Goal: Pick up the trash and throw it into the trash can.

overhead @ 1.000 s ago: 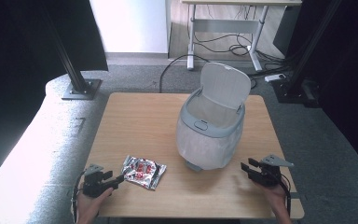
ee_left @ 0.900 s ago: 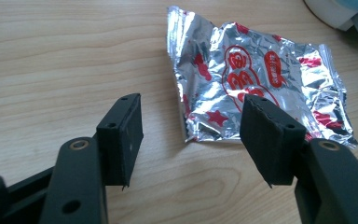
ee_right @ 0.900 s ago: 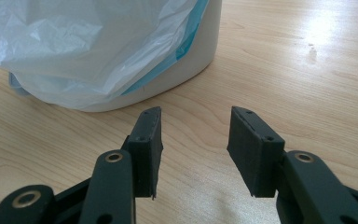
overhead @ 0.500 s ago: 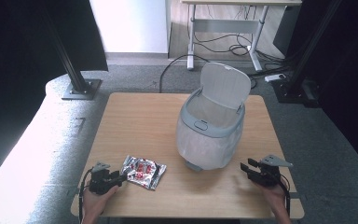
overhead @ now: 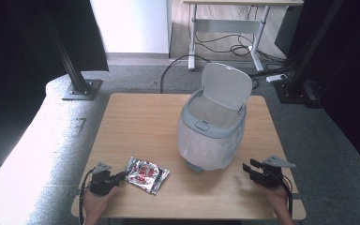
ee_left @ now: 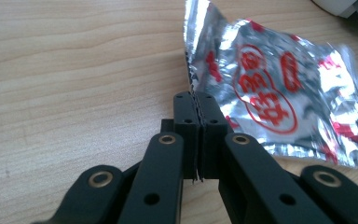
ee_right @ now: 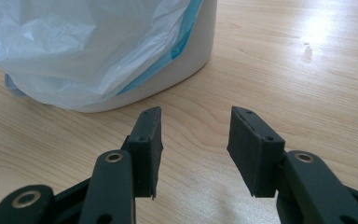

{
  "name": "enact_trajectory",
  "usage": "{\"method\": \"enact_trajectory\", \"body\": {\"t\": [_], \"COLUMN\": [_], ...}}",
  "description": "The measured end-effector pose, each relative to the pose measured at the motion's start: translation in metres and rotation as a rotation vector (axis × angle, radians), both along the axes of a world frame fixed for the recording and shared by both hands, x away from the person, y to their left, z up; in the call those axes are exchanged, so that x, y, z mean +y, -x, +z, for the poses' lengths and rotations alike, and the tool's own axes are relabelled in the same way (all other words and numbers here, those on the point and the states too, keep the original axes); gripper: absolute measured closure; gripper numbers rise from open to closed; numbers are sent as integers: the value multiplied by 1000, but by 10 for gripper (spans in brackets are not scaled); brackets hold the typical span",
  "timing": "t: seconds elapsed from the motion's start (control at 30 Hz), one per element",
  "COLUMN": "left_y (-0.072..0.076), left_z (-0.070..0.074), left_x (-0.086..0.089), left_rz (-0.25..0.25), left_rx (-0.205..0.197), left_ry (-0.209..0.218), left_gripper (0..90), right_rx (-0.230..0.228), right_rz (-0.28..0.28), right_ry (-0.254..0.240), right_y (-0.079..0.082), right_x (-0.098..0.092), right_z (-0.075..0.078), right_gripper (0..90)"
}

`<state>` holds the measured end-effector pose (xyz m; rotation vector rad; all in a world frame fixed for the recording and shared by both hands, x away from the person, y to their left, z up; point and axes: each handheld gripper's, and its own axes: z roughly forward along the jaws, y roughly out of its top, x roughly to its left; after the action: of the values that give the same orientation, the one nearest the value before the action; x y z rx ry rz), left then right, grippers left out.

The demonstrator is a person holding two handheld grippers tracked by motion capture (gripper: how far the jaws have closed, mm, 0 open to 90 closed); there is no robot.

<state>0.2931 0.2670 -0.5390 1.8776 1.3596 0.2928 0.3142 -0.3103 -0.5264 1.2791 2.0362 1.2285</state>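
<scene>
A crinkled silver foil packet (overhead: pixel 146 174) with red print lies on the wooden table (overhead: pixel 140 126) near its front left. My left gripper (overhead: pixel 121 176) sits just left of it. In the left gripper view its jaws are pressed together on the serrated edge of the packet (ee_left: pixel 279 93), so the left gripper (ee_left: pixel 196 100) is shut on that edge. A grey waste bin (overhead: pixel 213 136) lined with a white bag stands mid-table, its lid (overhead: pixel 227 86) raised. My right gripper (overhead: pixel 247 168) rests open at the front right. The right gripper (ee_right: pixel 196 126) has nothing between its fingers and faces the bin's base (ee_right: pixel 98 56).
The table's front edge runs just under both hands. A pale padded surface (overhead: pixel 33 140) lies left of the table. Behind it are black stand legs (overhead: pixel 77 86), a desk frame (overhead: pixel 225 28) and floor cables (overhead: pixel 225 49).
My left gripper has edged right along the table up to the packet's left edge. The right gripper, the packet and the bin have stayed put.
</scene>
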Motion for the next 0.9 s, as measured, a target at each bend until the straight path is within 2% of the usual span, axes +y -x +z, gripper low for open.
{"method": "enact_trajectory", "body": {"t": [0.27, 0.53, 0.77, 0.9], "left_y": [2, 9, 12, 14], "left_z": [4, 16, 24, 32], "left_x": [-2, 4, 9, 9], "left_rz": [-16, -23, -22, -31], "left_rx": [-21, -72, -96, -118], "left_ry": [4, 82, 124, 129], "left_gripper": [900, 900, 900, 900], "right_rx": [-1, -5, -2, 0], "right_rz": [-3, -8, -7, -10], "right_ry": [2, 0, 4, 3], "right_y": [0, 0, 0, 0], "right_x": [-1, -2, -2, -2], "right_z": [0, 0, -1, -1], "right_gripper": [536, 536, 536, 536]}}
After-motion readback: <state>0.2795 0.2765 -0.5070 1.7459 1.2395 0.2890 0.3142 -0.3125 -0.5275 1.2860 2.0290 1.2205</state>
